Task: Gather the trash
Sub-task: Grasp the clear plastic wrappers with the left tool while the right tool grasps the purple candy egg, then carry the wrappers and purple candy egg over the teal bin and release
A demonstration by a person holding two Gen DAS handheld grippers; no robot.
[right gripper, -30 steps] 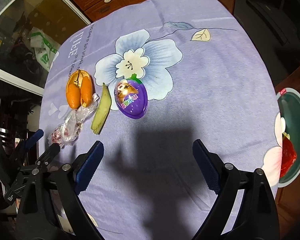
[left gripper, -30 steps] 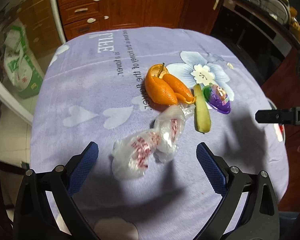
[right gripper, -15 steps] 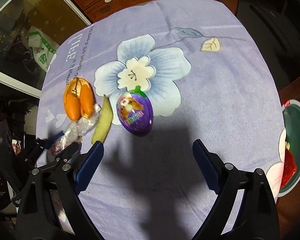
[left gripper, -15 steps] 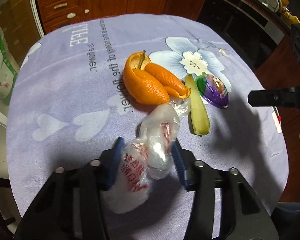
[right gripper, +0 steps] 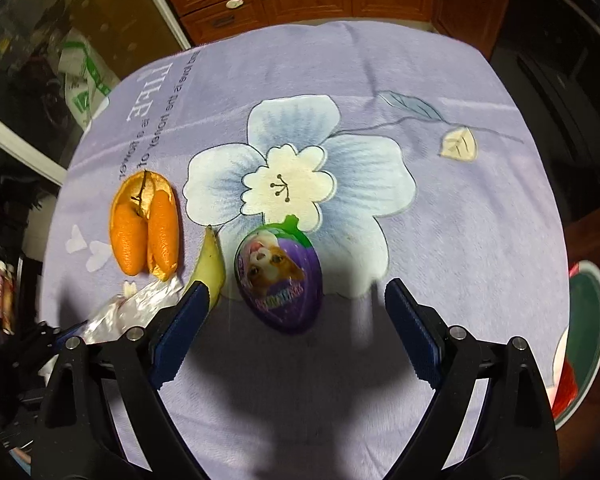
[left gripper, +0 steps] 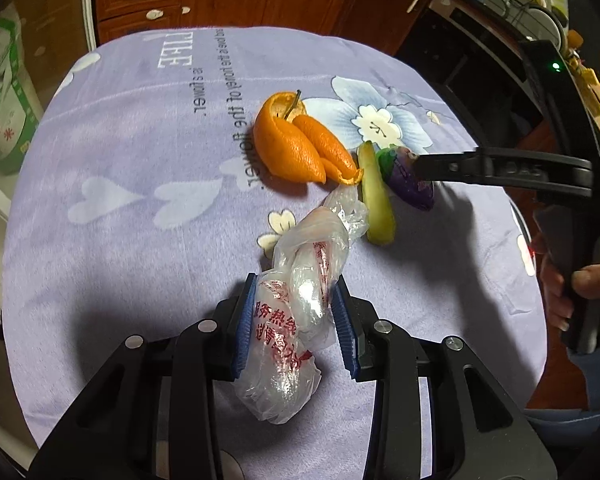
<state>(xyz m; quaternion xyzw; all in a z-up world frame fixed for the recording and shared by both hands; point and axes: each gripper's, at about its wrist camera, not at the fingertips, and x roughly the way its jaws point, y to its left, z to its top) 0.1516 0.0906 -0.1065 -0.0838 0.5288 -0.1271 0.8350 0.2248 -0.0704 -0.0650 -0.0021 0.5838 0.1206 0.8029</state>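
A: The crumpled plastic bag point(left gripper: 296, 320) lies near the tablecloth's point(left gripper: 120, 260) near edge, and the left gripper point(left gripper: 294, 322) is closing, both blue pads already pressing its bulk.
B: I'd squeeze firmly, then lift straight up so the loose tail clears the banana peel point(left gripper: 376, 200).
A: The right gripper point(right gripper: 296, 336) is spread wide over the purple egg-shaped packet point(right gripper: 280, 280), touching nothing.
B: Any writing?
A: Red Chinese print on the bag, unreadable; the cloth says "of the flower".

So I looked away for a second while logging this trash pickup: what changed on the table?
The left gripper closed onto the plastic bag, its jaws closing further. The right gripper, open, moved in over the purple egg-shaped package. Orange peel and banana peel stayed put.
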